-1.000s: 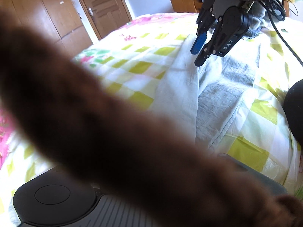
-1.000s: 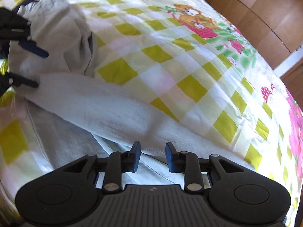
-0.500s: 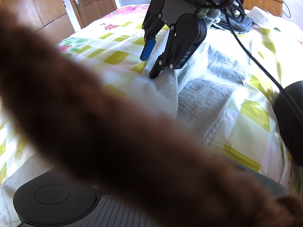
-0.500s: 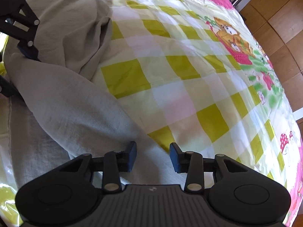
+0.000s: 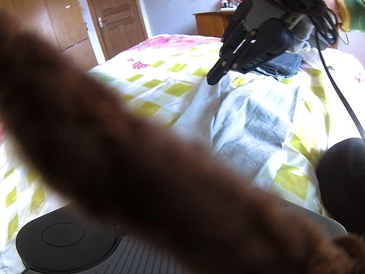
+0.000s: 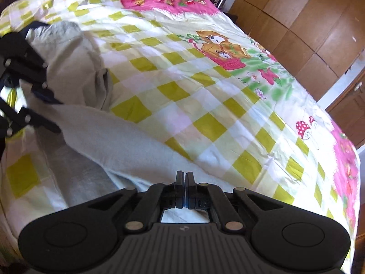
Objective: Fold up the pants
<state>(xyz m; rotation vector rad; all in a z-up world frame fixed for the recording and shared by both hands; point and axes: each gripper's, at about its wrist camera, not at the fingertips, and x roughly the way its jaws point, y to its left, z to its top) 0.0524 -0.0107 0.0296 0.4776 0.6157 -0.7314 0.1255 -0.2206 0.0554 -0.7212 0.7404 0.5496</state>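
Left wrist view: mostly blocked by a blurred brown sleeve [image 5: 141, 159]; own jaws hidden, cannot tell. Right gripper [image 5: 215, 77] pinching the grey pants [image 5: 251, 123] on the checked bedspread [image 5: 159, 86].

Right wrist view: jaws clamped on a pant-leg hem, probably for folding over; left gripper [image 6: 49, 111] parted at the waist.

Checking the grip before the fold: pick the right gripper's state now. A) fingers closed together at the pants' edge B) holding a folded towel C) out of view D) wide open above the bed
A: in its own wrist view the right gripper has its fingers pressed together over the light grey pants.
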